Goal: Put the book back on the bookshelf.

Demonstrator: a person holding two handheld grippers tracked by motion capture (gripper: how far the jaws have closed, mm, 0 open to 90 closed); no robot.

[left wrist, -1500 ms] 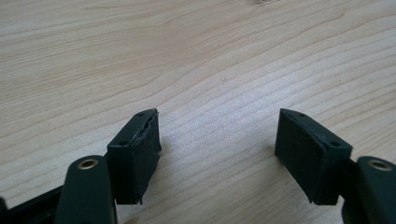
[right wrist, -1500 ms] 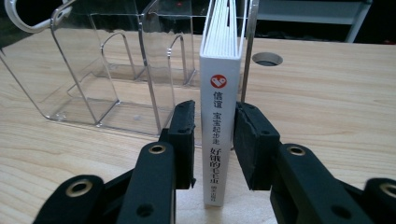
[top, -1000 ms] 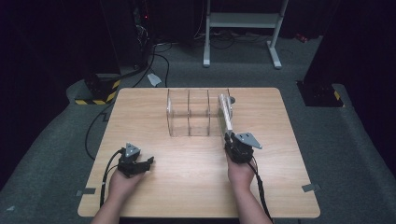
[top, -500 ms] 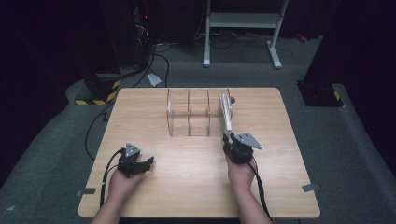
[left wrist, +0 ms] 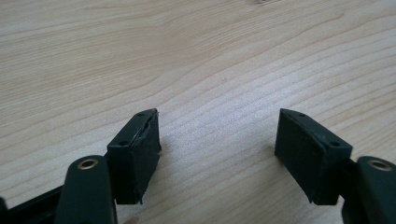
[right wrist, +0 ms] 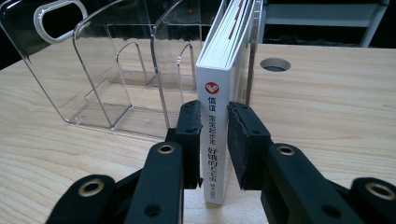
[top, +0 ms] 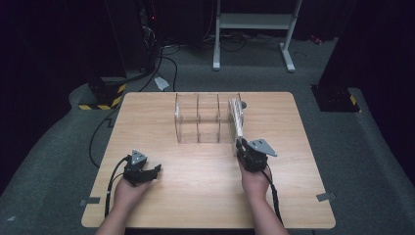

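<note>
**Mei:** Book (right wrist: pixel 219 140) stands upright on the table (top: pixel 147 122), at the right end of the clear rack (top: pixel 205 120), yes? Its spine looks toward the person.

**Jan:** Yes. In the right gripper view the white spine with the red mark is between the two black pads, and the pages go away from the camera into the last slot of the rack. So the long axis of the spine is vertical, and the depth of the book runs straight ahead from the fingers.

**Mei:** And the right gripper (right wrist: pixel 215 140), does it hold it?

**Jan:** Its jaws have just been closing, with the spine between them. Now the pads press on both covers low on the spine, so I judge it is gripping the book. In the high view the right gripper (top: pixel 241 145) is just at the near end of the book.

**Mei:** The left gripper (left wrist: pixel 217 144)?

**Jan:** Its jaws stand apart with nothing between them, over bare wood. In the high view the left gripper (top: pixel 151 171) rests near the front edge, well apart from the rack. The right hand is clearly the nearer one.

**Mei:** So what does the next move depend on?

**Jan:** I think on the line of the slot. The book must travel along its own depth, parallel to the clear dividers, or a cover may catch on one
</note>
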